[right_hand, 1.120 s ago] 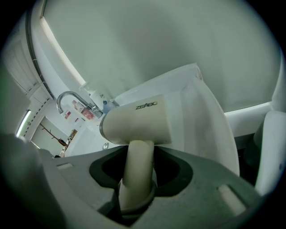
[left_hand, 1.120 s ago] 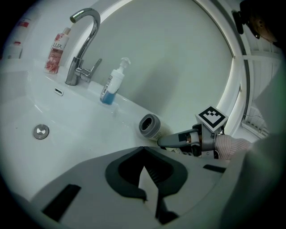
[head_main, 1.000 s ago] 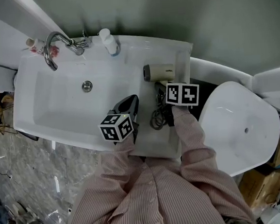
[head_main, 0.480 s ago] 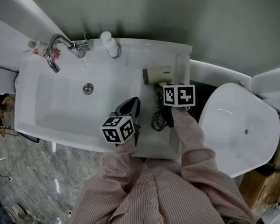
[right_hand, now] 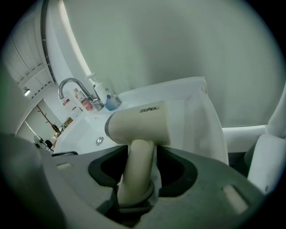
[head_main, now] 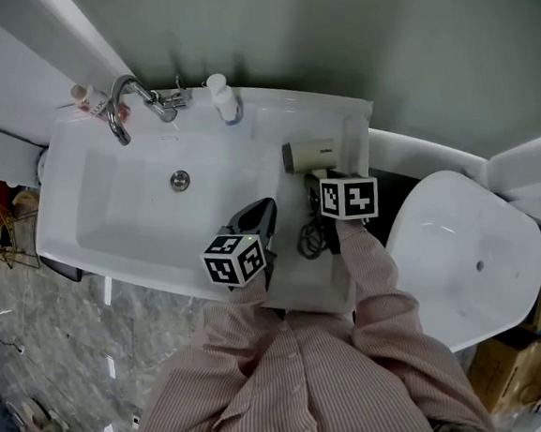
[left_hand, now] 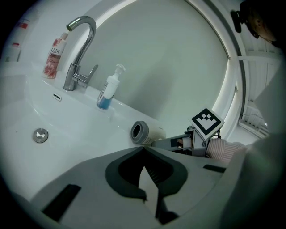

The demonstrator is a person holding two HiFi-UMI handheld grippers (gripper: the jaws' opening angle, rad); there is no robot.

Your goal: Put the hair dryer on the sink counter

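Note:
The cream hair dryer (head_main: 310, 154) lies on the white sink counter (head_main: 299, 278), to the right of the basin, its barrel pointing left. Its black cord (head_main: 307, 236) is coiled on the counter nearer me. My right gripper (head_main: 316, 175) reaches the dryer from the front. In the right gripper view the dryer's handle (right_hand: 137, 167) stands between the opening jaws of the right gripper (right_hand: 140, 154), with a gap showing on the right side. My left gripper (head_main: 267, 206) hovers over the basin's right edge, its tips (left_hand: 144, 150) together and nothing in them. The dryer (left_hand: 145, 132) shows ahead of it.
A chrome faucet (head_main: 128, 96) and a blue soap pump bottle (head_main: 225, 99) stand at the back of the sink. The basin drain (head_main: 181, 180) is to the left. A white toilet (head_main: 463, 259) sits to the right of the counter. Marble floor lies to the left.
The head view has shifted a little, so the sink sits slightly lower and further right in the picture. The dryer and both grippers hold the same places relative to the sink.

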